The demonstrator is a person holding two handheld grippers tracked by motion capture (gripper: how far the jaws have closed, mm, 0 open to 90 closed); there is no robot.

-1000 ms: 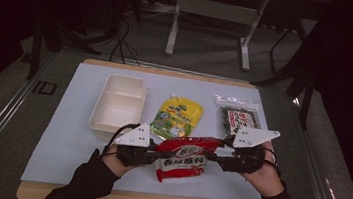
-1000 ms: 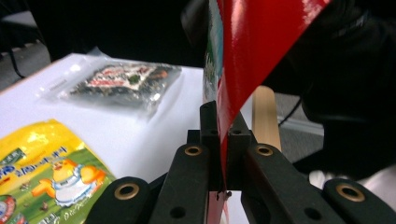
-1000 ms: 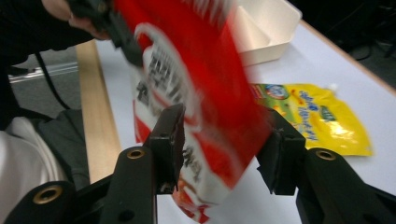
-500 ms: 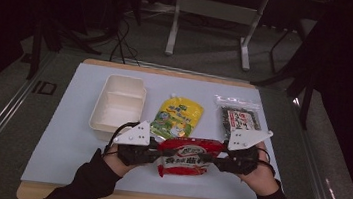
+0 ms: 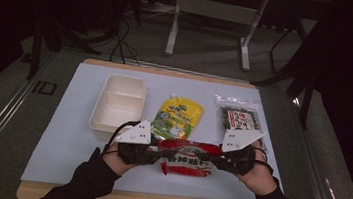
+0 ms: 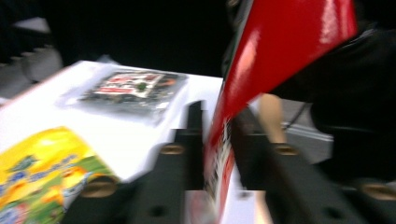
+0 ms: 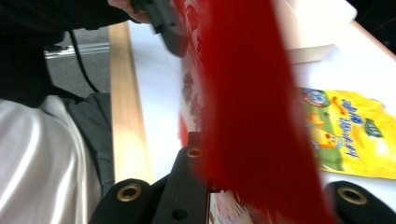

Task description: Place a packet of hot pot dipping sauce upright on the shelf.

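In the high view, a white rectangular plastic tray (image 5: 117, 104) lies at centre-left of the white table mat (image 5: 65, 132), a yellow-green printed pouch (image 5: 178, 119) lies just right of it at centre, and a dark clear-film snack packet (image 5: 239, 117) lies at centre-right. Low in the frame, the left gripper (image 5: 150, 156) is clamped on the left end of a glossy red-and-white snack bag (image 5: 187, 158). The right gripper (image 5: 221, 162) is clamped on its right end, and the bag spans between them just below the pouch.
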